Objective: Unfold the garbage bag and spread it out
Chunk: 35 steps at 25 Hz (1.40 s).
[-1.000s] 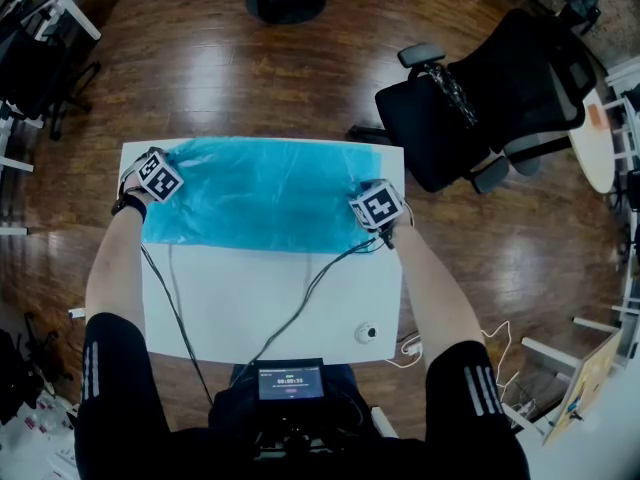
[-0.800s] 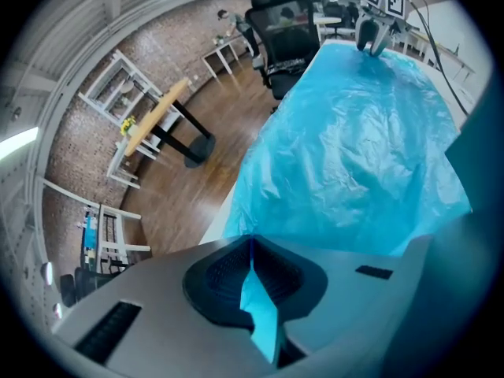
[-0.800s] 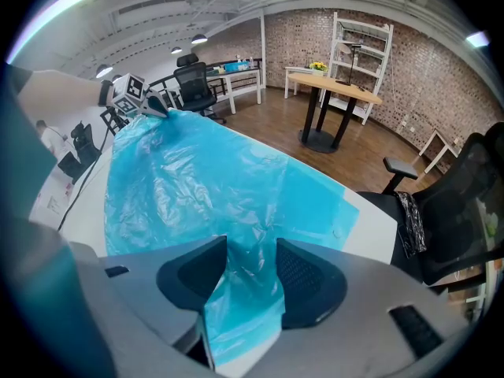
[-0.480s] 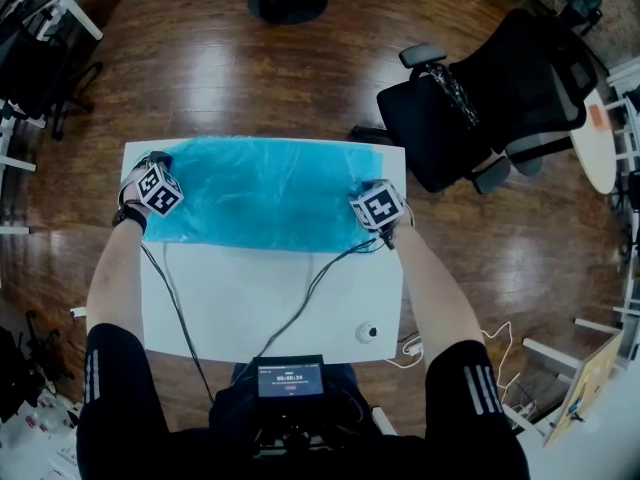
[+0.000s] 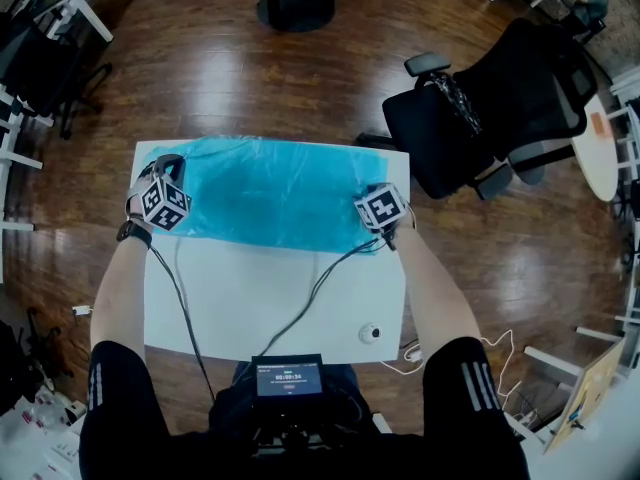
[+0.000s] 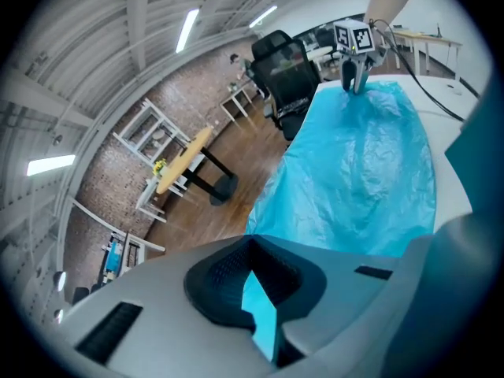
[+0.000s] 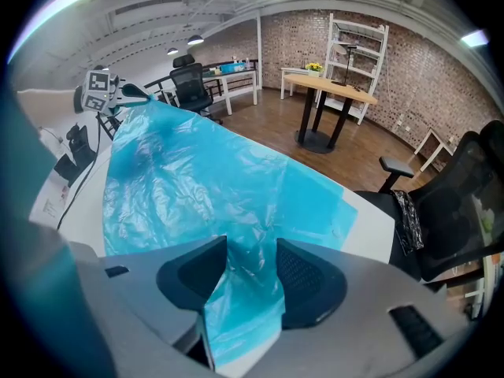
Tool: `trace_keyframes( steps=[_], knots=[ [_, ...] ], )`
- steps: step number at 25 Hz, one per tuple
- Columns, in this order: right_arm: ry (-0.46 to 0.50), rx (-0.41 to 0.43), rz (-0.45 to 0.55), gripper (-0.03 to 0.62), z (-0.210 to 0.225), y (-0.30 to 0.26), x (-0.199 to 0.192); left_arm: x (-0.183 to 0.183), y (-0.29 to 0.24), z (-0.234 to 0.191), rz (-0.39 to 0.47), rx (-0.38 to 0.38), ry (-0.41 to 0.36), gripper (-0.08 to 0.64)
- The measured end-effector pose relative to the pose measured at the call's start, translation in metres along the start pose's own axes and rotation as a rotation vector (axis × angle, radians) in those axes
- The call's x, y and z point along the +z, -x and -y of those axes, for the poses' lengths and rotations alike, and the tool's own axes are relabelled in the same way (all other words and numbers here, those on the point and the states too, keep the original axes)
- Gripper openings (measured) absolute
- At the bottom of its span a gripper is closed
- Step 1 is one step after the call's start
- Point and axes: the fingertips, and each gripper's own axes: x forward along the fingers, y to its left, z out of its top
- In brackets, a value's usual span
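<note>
The white table gives you a flat surface to work on, and its near half is bare, so there is space to draw the film toward you. The blue garbage bag lies across the far half as one long, creased band that reaches nearly from the left edge to the right. It looks opened lengthwise but probably not yet to its full depth.

You have a gripper at each end of that band, which lets you put tension on the whole span rather than on one corner. Your right gripper points steeply down at the right end. Its jaws stand apart with a loose fold of film rising between them, so it seems to be anchoring that end rather than pinching it. Your left gripper has its jaws pressed together on a thin sliver of the bag's left edge. That grip looks narrow, so pull gently; the slick film could slip out.
</note>
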Motion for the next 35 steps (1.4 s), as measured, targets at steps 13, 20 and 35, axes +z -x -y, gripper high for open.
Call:
trace_keyframes(
  steps=[13, 20, 35],
  knots=[
    [0.003, -0.027, 0.007, 0.236, -0.001, 0.000, 0.002, 0.034, 0.086, 0.027, 0.240, 0.076, 0.001, 0.003],
    [-0.010, -0.038, 0.015, 0.236, -0.002, -0.002, 0.005, 0.032, 0.124, 0.052, 0.314, 0.080, -0.020, 0.003],
    [-0.057, -0.047, 0.024, 0.238, -0.004, -0.002, 0.003, 0.023, 0.196, 0.150, 0.352, -0.039, 0.086, 0.003]
  ],
)
